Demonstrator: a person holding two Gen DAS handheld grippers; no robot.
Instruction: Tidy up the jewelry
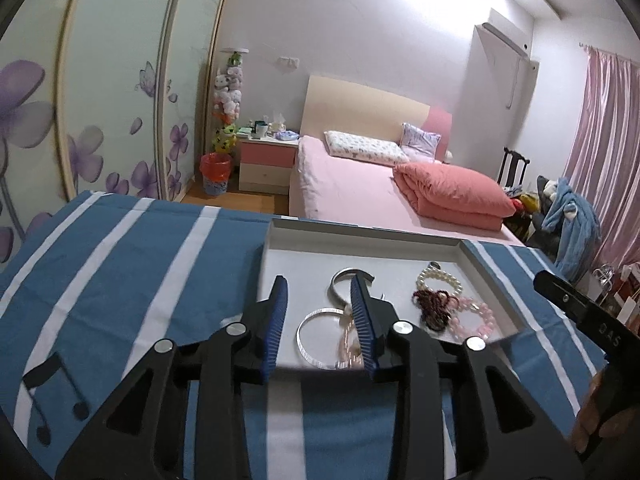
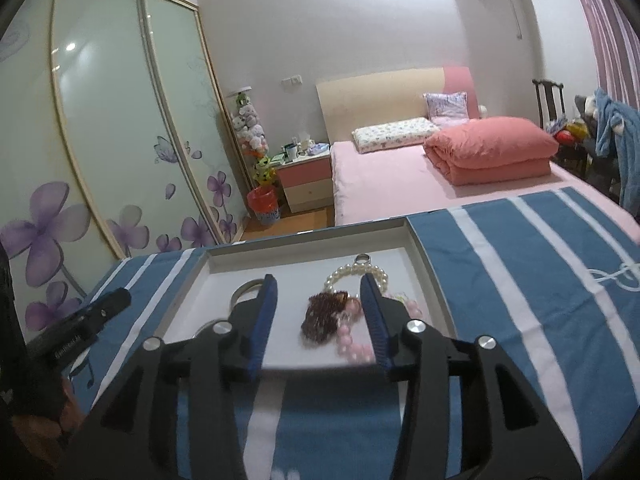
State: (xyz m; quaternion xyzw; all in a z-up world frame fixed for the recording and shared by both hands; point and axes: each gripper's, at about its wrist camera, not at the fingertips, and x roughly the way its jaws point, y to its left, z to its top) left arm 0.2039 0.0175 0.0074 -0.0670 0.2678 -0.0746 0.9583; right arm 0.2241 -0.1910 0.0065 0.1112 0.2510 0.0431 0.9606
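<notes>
Silver bangle (image 1: 320, 338) low centre in the white tray (image 1: 360, 240), dead ahead of the left tool (image 1: 318, 308) — partly open, empty. Dark bead bracelet (image 2: 326, 316) centre frame, framed by the right tool (image 2: 320, 302) — likewise parted, holding nothing.

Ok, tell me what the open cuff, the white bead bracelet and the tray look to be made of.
Open cuff: likely polished metal, grey with a smooth sheen.
White bead bracelet: pearl-like beads, round, cream and glossy; real or imitation cannot be told.
Tray: probably matte white card or thin board, with flat thin walls and no shine.
</notes>
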